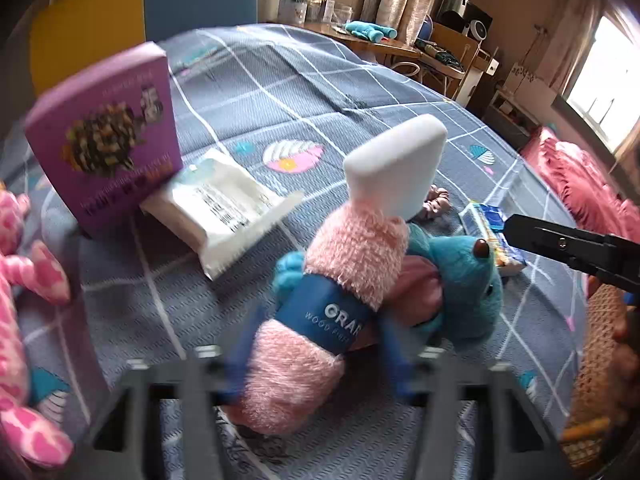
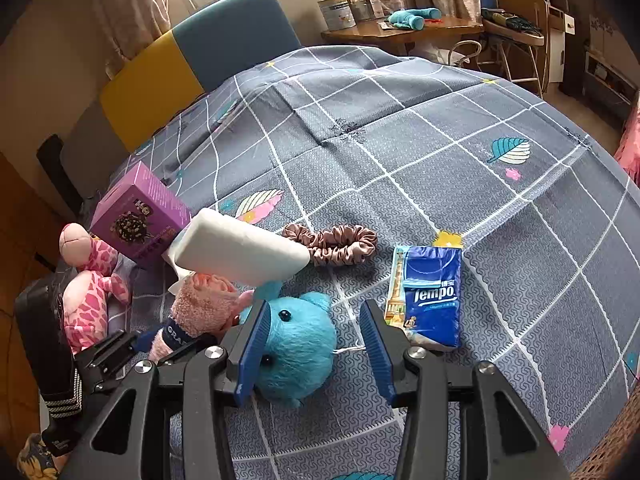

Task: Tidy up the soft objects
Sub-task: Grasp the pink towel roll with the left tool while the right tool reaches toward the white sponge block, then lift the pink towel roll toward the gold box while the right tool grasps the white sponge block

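Observation:
My left gripper point(image 1: 316, 356) is shut on a rolled pink towel point(image 1: 348, 272) with a blue paper band, held above the bed; it also shows in the right wrist view point(image 2: 200, 308). A white sponge block point(image 1: 396, 164) rests on the towel's far end and also shows in the right wrist view point(image 2: 240, 252). A blue plush toy point(image 2: 296, 344) lies on the bed beside the towel. My right gripper point(image 2: 316, 344) is open, its left finger over the blue plush. A pink scrunchie point(image 2: 332, 242) and a blue Tempo tissue pack point(image 2: 428, 300) lie beyond.
A purple box point(image 1: 108, 140) stands at the left with a white wipes pack point(image 1: 224, 208) against it. A pink giraffe plush point(image 2: 92, 288) lies at the left bed edge. A woven basket rim point(image 1: 592, 364) is at the right. A wooden desk point(image 2: 400, 28) stands behind the bed.

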Demonstrator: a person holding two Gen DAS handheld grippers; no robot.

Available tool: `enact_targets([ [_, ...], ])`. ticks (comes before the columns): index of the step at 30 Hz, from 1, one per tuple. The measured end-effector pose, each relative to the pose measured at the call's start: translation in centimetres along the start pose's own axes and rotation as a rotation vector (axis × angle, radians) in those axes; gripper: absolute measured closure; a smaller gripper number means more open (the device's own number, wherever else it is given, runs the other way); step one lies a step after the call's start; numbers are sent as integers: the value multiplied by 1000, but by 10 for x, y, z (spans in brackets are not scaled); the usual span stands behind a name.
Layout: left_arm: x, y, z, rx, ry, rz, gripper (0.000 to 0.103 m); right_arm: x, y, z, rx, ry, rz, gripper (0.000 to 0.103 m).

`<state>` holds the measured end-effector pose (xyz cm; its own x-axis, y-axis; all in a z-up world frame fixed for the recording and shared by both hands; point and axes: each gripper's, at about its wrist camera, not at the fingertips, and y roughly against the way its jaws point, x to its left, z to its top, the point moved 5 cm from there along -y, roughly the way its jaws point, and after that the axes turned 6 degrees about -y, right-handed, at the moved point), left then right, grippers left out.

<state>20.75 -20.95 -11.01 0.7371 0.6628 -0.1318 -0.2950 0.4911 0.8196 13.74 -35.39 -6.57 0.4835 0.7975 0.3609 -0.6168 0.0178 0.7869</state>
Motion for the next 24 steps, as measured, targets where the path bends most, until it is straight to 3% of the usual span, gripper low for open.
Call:
enact_targets([
  [4,5,24,-11,-55,64,-14,63,-1,0,1,-3,-7,0,56],
  [8,23,59,-40,-83,188,-12,63,-1,0,0,-2,-5,1,56],
  [14,45,93,-98,-83,285,114,63,3,-3,-4,15,14,-1,56],
  [18,51,94,-132,-50,304,206,66,12,-2,-7,11,56,8,56],
  [24,52,87,-145,-43,299,225,66,54,-1,-23,34,263,80,56],
])
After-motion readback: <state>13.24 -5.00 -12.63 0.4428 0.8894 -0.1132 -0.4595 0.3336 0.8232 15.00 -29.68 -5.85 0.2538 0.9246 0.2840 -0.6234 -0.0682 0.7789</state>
